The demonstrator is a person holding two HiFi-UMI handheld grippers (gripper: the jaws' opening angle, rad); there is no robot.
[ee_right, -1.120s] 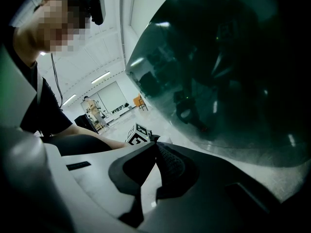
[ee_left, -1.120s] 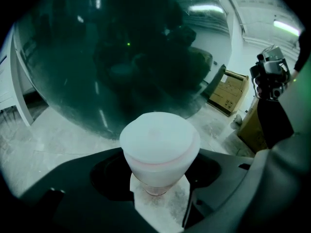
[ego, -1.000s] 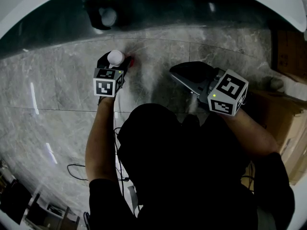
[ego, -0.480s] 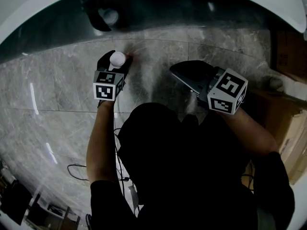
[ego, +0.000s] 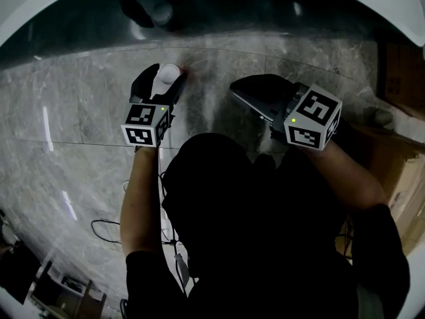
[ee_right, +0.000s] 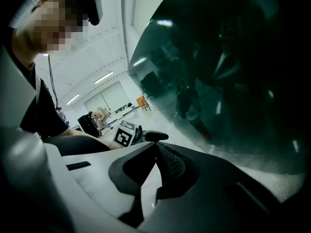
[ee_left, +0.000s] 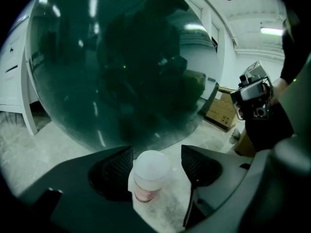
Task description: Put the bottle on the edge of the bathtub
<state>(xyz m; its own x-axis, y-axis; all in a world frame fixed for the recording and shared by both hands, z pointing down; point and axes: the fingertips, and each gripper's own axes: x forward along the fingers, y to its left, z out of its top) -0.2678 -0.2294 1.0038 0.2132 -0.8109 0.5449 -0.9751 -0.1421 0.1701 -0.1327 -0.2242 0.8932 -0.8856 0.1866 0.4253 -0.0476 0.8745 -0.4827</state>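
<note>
Your left gripper (ee_left: 156,164) just opened wide off the bottle (ee_left: 148,176), standing upright, cap up, lower centre; right gripper (ee_right: 158,153) sat closed, empty.

- Left gripper (ego: 163,85) over the grey marble (ego: 80,111); its jaws have just been opening, with the white-capped bottle (ego: 167,76) between them.
- Right gripper (ego: 238,93) is beside it on the right, apart from the bottle.
- Dark tub (ego: 232,15) runs along the top.
- Cables (ego: 106,231) lower left, box (ego: 398,65) far right.
</note>
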